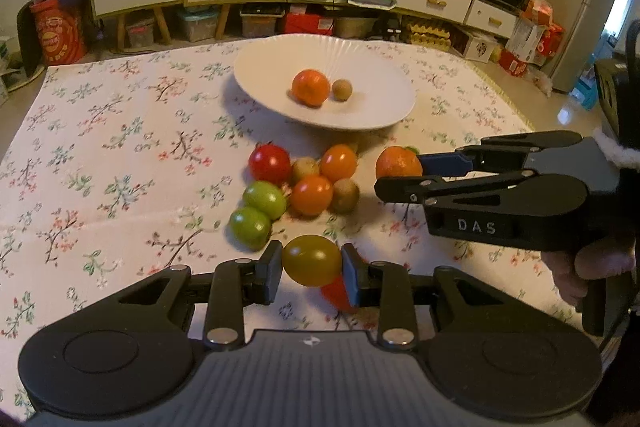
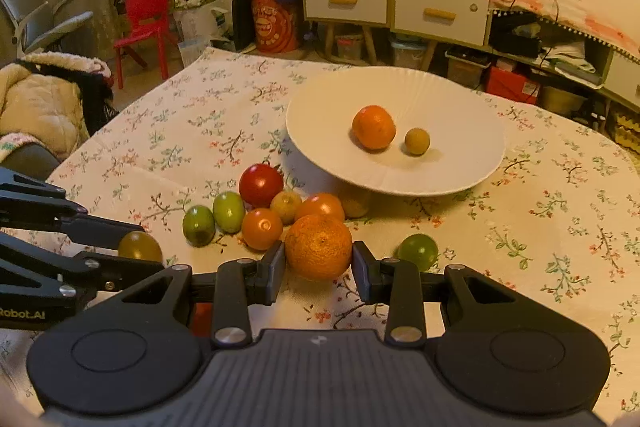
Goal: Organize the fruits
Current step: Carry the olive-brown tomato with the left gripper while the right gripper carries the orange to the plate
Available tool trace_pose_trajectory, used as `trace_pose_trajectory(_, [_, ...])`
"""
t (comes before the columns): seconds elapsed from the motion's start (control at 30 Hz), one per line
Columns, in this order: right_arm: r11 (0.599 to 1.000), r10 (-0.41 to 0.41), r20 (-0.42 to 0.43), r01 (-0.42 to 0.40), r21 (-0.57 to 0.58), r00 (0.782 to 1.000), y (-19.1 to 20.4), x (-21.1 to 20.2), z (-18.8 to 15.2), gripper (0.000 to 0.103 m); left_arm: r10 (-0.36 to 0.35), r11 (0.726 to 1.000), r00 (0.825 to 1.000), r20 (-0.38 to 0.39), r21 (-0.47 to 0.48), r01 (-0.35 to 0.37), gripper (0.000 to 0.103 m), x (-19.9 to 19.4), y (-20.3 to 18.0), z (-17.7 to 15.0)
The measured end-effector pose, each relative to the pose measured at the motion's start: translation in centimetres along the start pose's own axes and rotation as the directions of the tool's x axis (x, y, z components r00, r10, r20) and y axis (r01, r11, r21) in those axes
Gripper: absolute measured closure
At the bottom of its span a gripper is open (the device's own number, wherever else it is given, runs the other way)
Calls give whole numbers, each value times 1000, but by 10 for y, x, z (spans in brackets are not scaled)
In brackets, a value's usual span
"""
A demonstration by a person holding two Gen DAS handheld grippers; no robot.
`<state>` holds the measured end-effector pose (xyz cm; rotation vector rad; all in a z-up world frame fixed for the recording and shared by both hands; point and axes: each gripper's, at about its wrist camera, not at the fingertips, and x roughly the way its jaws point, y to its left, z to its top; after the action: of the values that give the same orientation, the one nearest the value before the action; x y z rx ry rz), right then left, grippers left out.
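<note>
My left gripper (image 1: 312, 269) is clenched on a smooth olive-yellow round tomato (image 1: 312, 259), both pads pressed against its sides, near the front of the table covered with a floral-print tablecloth (image 1: 120, 147). A red fruit (image 1: 334, 293) peeks out just beneath and behind the right pad, mostly hidden. My right gripper (image 2: 319, 263) has its pads against both sides of a dimpled orange mandarin (image 2: 319, 246), which I take as a grasp, though I cannot tell whether the fruit is lifted off the cloth. Just beyond it lies the loose cluster: a glossy red tomato (image 2: 261, 185), two green oval fruits (image 2: 229, 211) side by side, two smooth orange tomatoes (image 2: 262, 228) and a small tan round fruit (image 2: 285, 206), all touching or nearly so. A single green fruit (image 2: 418, 251) sits apart to the right of my right gripper. Farther back stands the wide white ribbed plate (image 2: 320, 123), holding a second orange mandarin (image 2: 373, 127) and a small brown round fruit (image 2: 417, 141) just beside it.
</note>
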<state>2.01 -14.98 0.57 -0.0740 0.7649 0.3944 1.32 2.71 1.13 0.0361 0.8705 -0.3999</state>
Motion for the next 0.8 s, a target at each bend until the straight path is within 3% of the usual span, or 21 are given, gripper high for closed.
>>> trace_pose_trajectory(0.8, [994,-30,62,23,108,998,-53,-3,33,70,-27,999,994,103,-23,30,76,33,-27,52])
